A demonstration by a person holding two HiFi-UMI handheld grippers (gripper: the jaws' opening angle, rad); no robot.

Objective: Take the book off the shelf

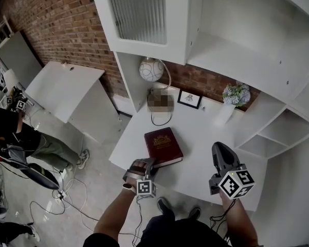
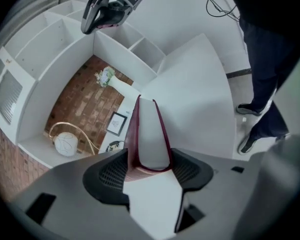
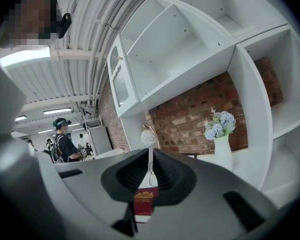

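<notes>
white shelving (image 1: 231, 50) against a brick wall (image 1: 56, 19), with a white surface (image 1: 205, 138) jutting out beneath. already off the shelf, by the look of it: the book (image 1: 163, 145), cover up on that surface, near corner close to the front edge and above bare floor (image 1: 92, 179). main risk from here, as a guess: sliding the book off that front edge. could come from pulling the left claw (image 2: 149, 156) back crooked, with one of the pads (image 2: 110, 171) snagging a cover and dragging the whole thing outward. could also come from lifting away at a tilt and levering the near corner up. less likely: swinging the right claw (image 3: 151, 156) across and nudging the far side, though hanging well apart from the book now, over the front right of the surface. right claw clenched on nothing, only a thin slit between its jaws, aimed at the shelving. left claw released, jaws spread wide, no clear squeeze on either cover. book directly between those jaws at its spine end, one cover just beside each pad, stretching away from the claw toward a vase of flowers (image 1: 231, 104), a small framed picture (image 1: 189, 99) and a round lamp (image 1: 151, 69) at the back, all well clear of it.
</notes>
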